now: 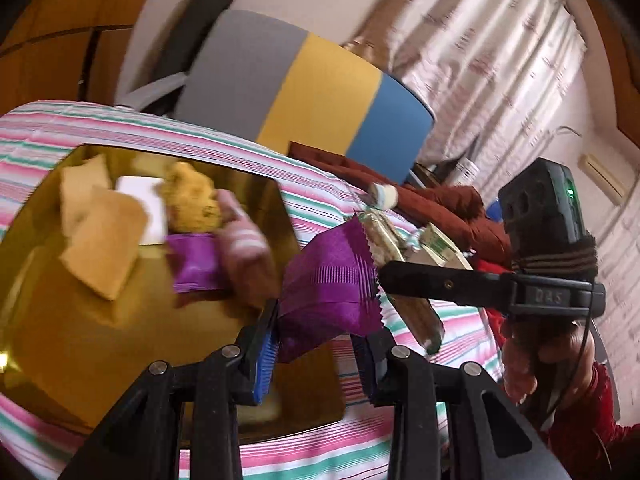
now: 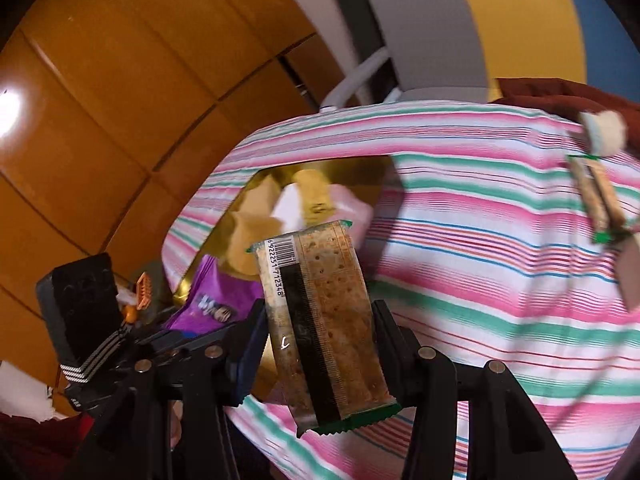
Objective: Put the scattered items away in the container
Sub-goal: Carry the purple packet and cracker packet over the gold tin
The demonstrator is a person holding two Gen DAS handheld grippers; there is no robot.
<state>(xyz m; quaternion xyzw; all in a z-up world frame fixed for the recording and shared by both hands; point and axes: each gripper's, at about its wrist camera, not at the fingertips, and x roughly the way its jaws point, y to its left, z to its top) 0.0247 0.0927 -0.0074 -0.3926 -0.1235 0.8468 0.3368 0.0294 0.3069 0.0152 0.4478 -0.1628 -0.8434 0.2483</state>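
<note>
Purple foil packet (image 1: 328, 276) is pinched between the blue pads of the left tongs (image 1: 316, 344), held above the near right corner of the gold tray (image 1: 60, 320). The packet's serrated edge points toward the right tongs, whose black finger crosses the left wrist view.

Right tongs (image 2: 320, 356) are clamped on a clear-wrapped cracker packet (image 2: 320, 320) with green end seals and a barcode strip. The packet stands roughly upright between the fingers, raised above the striped cloth and just beside the tray. In the left wrist view the same cracker packet (image 1: 404, 280) sits directly behind the purple one.

Tray contents, somewhat blurred: two tan square biscuits or wafers (image 1: 100, 236), a white card or packet (image 1: 144, 208), a lumpy yellow-brown item (image 1: 192, 200), a second purple packet (image 1: 196, 264) and a pink-and-white wrapped item (image 1: 244, 240). The tray rests on a bench covered with a pink, green and white striped cloth (image 2: 500, 260).

Still lying on the cloth, well apart from the tray toward the far right edge: a clear packet of two biscuit sticks (image 2: 600, 196) and a small white wrapped item (image 2: 604, 132) just beyond it.

Background: a grey, yellow and blue panel (image 1: 304, 84), patterned curtains (image 1: 500, 60) and orange-brown wooden cabinet doors (image 2: 120, 100).
</note>
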